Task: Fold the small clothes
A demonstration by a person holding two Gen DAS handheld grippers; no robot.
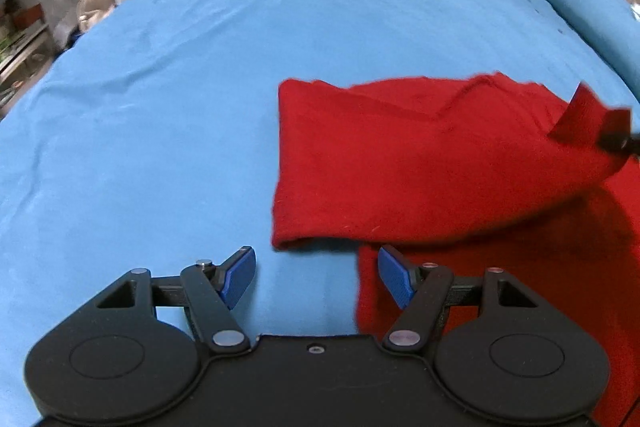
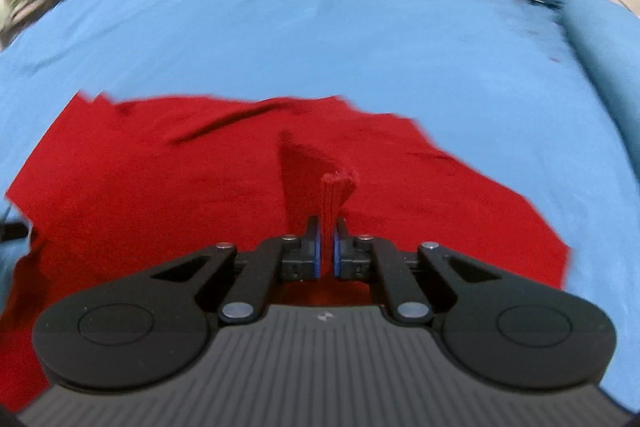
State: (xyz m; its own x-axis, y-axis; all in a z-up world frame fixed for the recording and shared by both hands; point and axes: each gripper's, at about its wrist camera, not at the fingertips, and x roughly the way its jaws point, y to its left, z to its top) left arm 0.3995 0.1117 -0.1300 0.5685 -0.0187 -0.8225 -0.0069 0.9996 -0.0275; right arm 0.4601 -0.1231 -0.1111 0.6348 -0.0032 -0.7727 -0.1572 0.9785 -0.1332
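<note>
Red knit garment (image 2: 200,187) flat on blue bedsheet (image 1: 160,107), right gripper (image 2: 327,243) clamped on a raised pinch of it, left gripper (image 1: 316,277) wide open, empty, cloth edge beside one jaw; fold mid-way, next needs left grabbing that edge.

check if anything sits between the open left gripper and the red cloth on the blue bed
Nothing visible does. The left gripper is open just short of the red knit garment, with only bare blue bedsheet between its fingers. The right gripper is shut on a pinched fold of the same garment.
</note>
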